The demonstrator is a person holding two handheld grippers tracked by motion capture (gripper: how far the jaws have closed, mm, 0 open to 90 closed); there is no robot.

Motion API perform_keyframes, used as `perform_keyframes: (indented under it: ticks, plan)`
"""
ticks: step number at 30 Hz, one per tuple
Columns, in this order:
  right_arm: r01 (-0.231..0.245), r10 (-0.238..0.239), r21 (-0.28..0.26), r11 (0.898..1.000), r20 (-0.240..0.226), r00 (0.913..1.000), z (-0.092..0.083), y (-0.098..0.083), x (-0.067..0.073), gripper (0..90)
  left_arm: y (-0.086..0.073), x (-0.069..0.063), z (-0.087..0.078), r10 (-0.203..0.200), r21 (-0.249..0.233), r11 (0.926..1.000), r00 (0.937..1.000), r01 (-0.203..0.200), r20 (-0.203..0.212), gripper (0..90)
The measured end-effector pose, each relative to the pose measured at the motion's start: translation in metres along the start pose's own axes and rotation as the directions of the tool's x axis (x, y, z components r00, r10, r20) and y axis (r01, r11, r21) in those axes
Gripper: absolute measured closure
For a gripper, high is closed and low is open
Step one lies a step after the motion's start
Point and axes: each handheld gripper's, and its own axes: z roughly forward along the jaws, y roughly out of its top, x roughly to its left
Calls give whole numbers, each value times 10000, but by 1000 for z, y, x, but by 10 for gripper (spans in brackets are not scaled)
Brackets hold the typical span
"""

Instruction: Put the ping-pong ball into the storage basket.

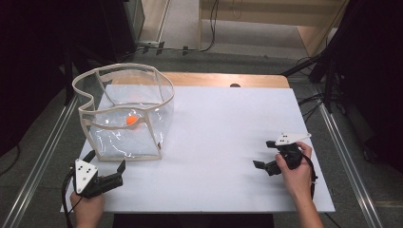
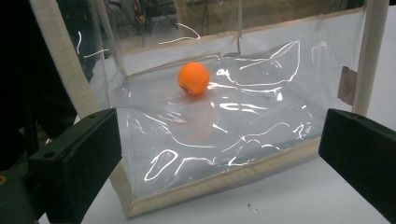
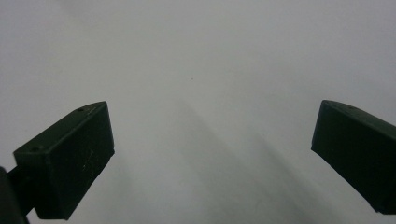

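A clear plastic bag (image 1: 142,137) with beige fabric edging stands open on the left of the white table (image 1: 223,128). An orange ball (image 1: 131,120) lies on its floor. My left gripper (image 1: 106,160) is at the table's front left corner, just short of the bag's near wall, open and holding nothing. In the left gripper view the ball (image 2: 193,78) shows through the bag's crinkled near wall (image 2: 243,140), between and beyond the gripper's (image 2: 217,135) spread jaws. My right gripper (image 1: 263,153) hovers open over the bare right side of the table, and its own view (image 3: 212,135) looks onto plain white surface.
A wooden board edge (image 1: 223,80) runs along the far side of the table. Metal rails (image 1: 43,152) flank the table left and right. Cables and dark stands (image 1: 328,71) crowd the floor at the far right.
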Motion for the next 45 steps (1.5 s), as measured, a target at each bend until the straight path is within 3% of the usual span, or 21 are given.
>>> perform_keyframes:
  ticks: [17, 45]
  plan:
    - [-502, 509, -461, 9977, 145, 9986, -18, -23, -5, 0, 0, 0, 0, 8, 4, 10000, 10000, -8, -6, 0]
    - [-882, 921, -1167, 9892, 283, 9954, -43, -55, -10, 0, 0, 0, 0, 27, 10, 10000, 10000, -27, 0, 0]
